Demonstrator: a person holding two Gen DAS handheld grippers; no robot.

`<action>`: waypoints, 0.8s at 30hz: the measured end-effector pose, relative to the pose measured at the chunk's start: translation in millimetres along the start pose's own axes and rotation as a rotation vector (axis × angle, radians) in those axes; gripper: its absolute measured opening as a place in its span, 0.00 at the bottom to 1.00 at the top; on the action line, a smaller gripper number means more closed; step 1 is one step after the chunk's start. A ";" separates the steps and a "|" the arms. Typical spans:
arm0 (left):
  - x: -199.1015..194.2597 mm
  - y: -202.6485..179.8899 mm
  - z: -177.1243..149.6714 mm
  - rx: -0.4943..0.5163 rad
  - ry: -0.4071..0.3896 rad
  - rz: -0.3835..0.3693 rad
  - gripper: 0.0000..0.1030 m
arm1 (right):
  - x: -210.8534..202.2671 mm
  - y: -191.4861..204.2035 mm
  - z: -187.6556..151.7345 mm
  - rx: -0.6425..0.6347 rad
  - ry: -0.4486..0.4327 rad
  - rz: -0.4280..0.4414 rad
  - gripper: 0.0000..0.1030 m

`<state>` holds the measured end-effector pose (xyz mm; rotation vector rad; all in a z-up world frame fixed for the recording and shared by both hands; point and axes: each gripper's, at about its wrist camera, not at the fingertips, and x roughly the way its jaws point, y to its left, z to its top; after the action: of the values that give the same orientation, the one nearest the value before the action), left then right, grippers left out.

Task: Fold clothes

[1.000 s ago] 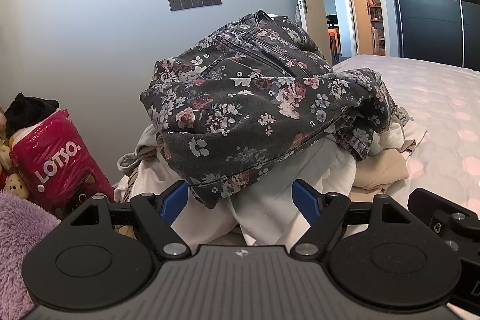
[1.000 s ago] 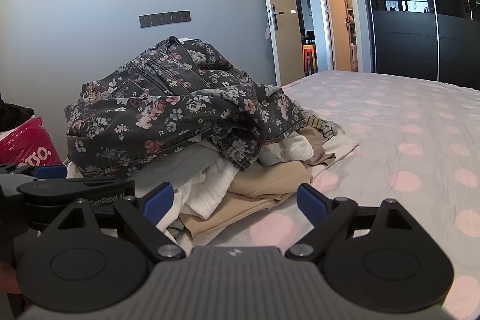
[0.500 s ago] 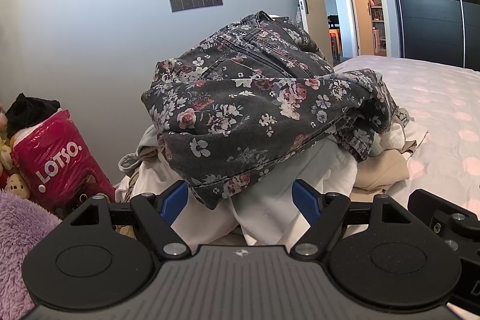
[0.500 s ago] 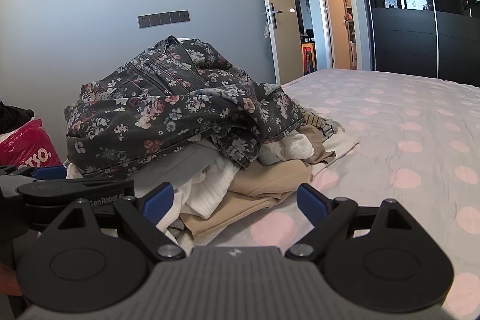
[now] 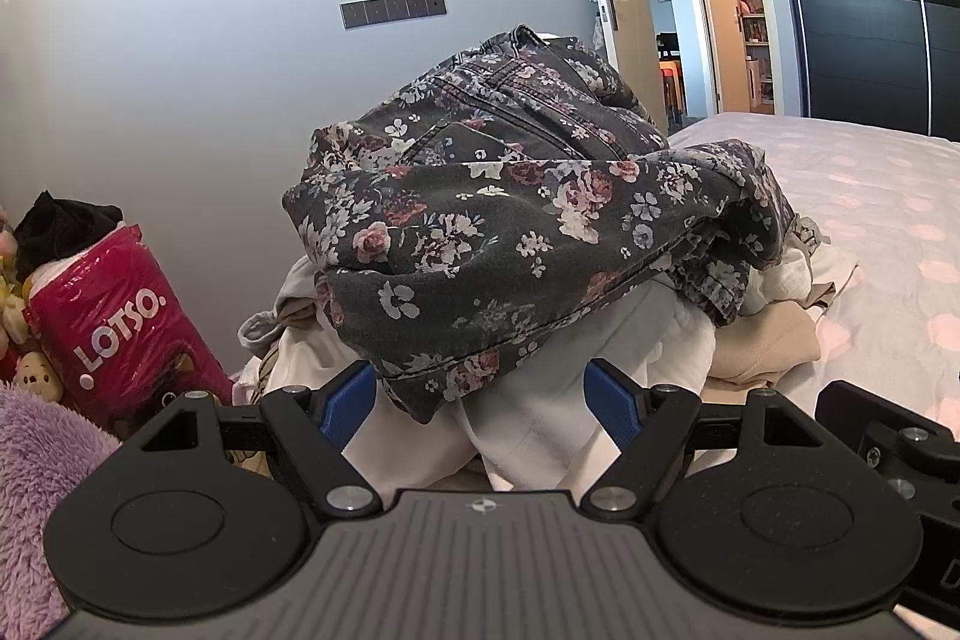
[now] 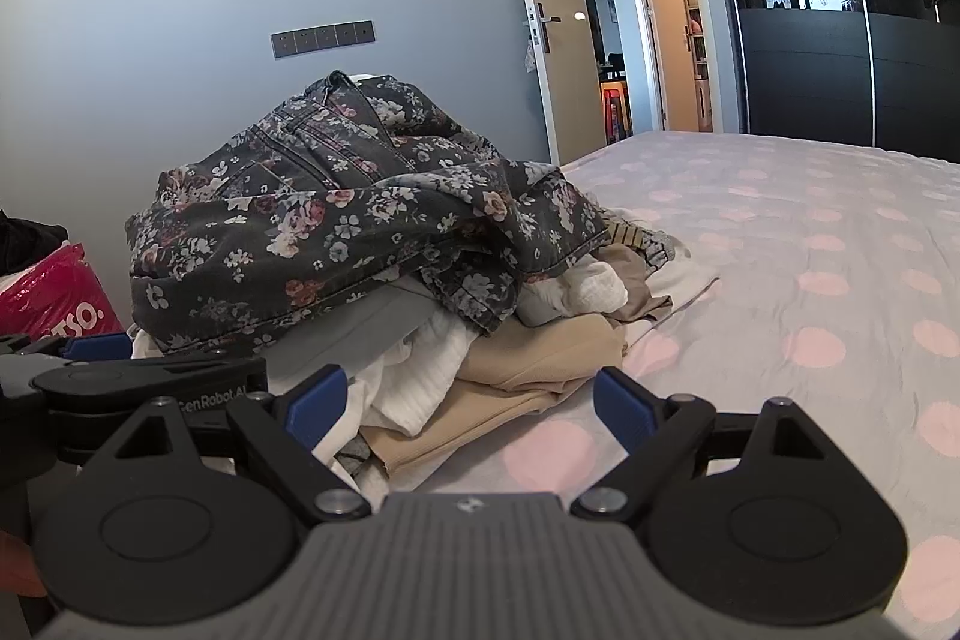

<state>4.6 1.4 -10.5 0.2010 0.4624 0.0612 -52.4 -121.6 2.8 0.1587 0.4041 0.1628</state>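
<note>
A heap of clothes lies on the bed. On top is a dark grey floral denim garment (image 5: 510,220), also in the right wrist view (image 6: 336,226). Under it lie white clothes (image 5: 540,400) and beige clothes (image 6: 528,358). My left gripper (image 5: 483,400) is open and empty, just in front of the heap's white cloth and the floral hem. My right gripper (image 6: 465,400) is open and empty, low over the bed before the beige and white clothes. The left gripper's body (image 6: 150,382) shows at the left of the right wrist view.
The bed sheet (image 6: 810,280) is pale with pink dots and stretches to the right. A red LOTSO bag (image 5: 120,316), plush toys and a purple fluffy item (image 5: 30,460) sit to the left by the grey wall. An open door (image 6: 540,10) and a dark wardrobe stand behind.
Both grippers have barely shifted; the views are almost the same. The clothes have not moved and both jaws stay open.
</note>
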 end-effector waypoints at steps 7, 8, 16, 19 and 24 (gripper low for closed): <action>0.1 0.4 -0.2 -0.004 -0.003 0.003 0.74 | 0.7 0.0 -0.3 0.011 -0.008 0.003 0.88; 0.3 0.4 -0.3 -0.005 -0.002 0.003 0.74 | 0.7 -0.1 -0.4 0.011 -0.008 0.003 0.88; 1.6 0.8 -1.1 -0.002 0.004 0.006 0.74 | 0.6 0.5 -0.6 0.003 -0.002 0.003 0.88; 2.5 2.1 -1.8 -0.004 0.012 0.006 0.74 | 0.8 1.1 -1.1 0.001 -0.001 0.006 0.88; 4.4 4.2 -3.0 0.000 0.022 0.004 0.74 | 2.1 3.3 -2.0 -0.005 0.004 0.010 0.88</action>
<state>7.1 6.5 -14.2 0.2012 0.4842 0.0671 -51.7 -117.8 0.8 0.1556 0.4071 0.1737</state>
